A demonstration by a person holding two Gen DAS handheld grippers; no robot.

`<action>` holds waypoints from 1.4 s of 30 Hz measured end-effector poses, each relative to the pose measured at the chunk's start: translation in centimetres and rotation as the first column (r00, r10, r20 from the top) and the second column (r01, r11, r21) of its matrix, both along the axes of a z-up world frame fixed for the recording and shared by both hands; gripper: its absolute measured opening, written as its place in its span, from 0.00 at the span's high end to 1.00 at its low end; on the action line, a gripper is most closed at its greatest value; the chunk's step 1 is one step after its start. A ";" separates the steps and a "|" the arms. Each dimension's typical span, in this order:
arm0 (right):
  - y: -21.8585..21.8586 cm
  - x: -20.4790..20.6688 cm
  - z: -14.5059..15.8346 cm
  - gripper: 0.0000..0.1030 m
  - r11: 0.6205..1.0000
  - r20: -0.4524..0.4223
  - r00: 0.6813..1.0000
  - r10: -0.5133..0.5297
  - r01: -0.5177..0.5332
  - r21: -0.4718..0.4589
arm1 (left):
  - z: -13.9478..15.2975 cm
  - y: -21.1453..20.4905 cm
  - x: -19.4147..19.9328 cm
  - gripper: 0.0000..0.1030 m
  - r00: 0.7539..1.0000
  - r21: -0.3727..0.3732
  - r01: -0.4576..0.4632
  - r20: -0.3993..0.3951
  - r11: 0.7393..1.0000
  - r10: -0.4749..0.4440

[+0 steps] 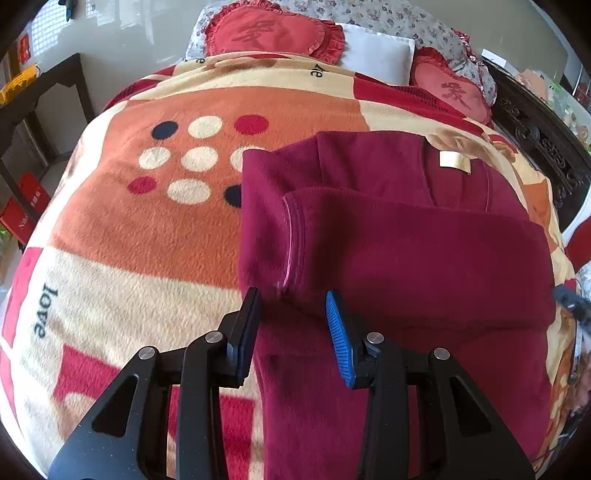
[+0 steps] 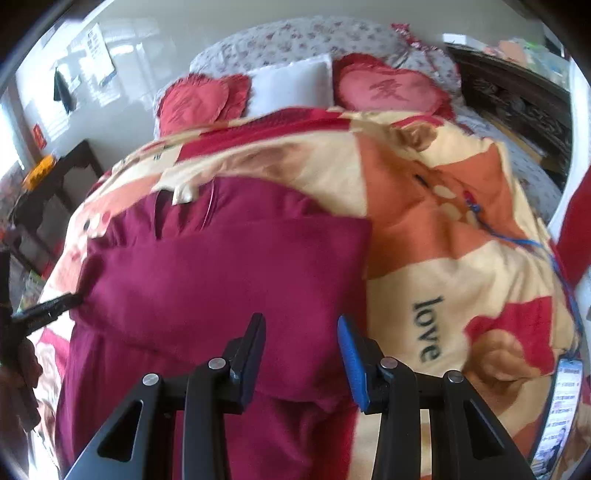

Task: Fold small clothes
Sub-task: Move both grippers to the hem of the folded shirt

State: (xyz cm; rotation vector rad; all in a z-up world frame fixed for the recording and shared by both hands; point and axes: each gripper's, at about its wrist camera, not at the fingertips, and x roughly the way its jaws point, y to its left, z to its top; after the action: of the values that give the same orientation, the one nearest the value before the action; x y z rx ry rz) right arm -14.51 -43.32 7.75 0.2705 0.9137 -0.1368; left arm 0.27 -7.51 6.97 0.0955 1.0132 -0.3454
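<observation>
black tool [image 1: 291,306] arms, silver screws, one blue ribbed pad.

Sunlit glossy wall [image 1: 129,33], dark wooden side table [image 1: 55,88], carved headboard [image 2: 517,99].

Your maroon fleece garment [image 1: 406,251] lay on the bed, partly folded: one sleeve was laid across the body, its pink-trimmed cuff [image 1: 291,243] near the left edge, and a cream neck label [image 1: 455,162] showed at the far end.

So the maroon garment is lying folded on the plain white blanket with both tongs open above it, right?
Not quite: the blanket is patterned orange, cream and red with dots and the word love, as the left wrist view shows. The maroon garment does lie folded under open left tongs and right tongs.
</observation>
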 end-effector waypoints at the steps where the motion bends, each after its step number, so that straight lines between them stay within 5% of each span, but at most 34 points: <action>1: 0.2 0.3 -1.0 0.62 1.000 -0.031 1.000 0.004 -0.004 0.007 | 0.2 0.1 -0.3 0.65 1.000 0.003 0.000 0.006 1.000 0.000; 4: -0.1 1.2 -4.0 0.62 1.000 -0.124 0.992 -0.016 0.016 -0.004 | 0.8 0.5 -1.4 0.65 1.000 0.007 0.003 0.008 1.000 -0.003; 8: -1.0 -0.4 -2.7 0.57 0.995 -0.091 0.995 -0.049 0.056 0.078 | 1.8 1.5 -2.9 0.65 1.000 -0.012 -0.007 0.000 1.000 0.007; 17: 0.1 -7.2 1.7 0.50 0.984 -0.054 0.996 0.066 -0.056 0.169 | 2.9 2.1 -7.1 0.65 1.000 -0.004 0.016 0.015 1.000 -0.016; 26: 2.2 -12.1 0.2 0.46 0.981 -0.092 0.991 0.101 -0.084 0.173 | 2.8 3.0 -10.4 0.65 0.999 -0.014 0.037 -0.015 0.999 -0.037; 30: 3.7 -14.0 -1.0 0.45 0.974 -0.121 0.982 0.143 -0.119 0.193 | 2.5 4.2 -12.1 0.35 0.998 -0.033 0.035 -0.054 0.999 -0.037; 42: 6.4 -21.7 -4.0 0.41 0.945 -0.155 0.962 0.224 -0.176 0.276 | 0.0 8.4 -18.5 0.35 0.987 -0.024 0.051 -0.152 0.998 -0.054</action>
State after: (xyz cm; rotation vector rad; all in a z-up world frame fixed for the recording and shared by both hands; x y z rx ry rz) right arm -36.23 -36.92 3.72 0.4113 1.1405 0.1519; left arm -18.23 0.86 6.97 0.0782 1.1596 -0.4157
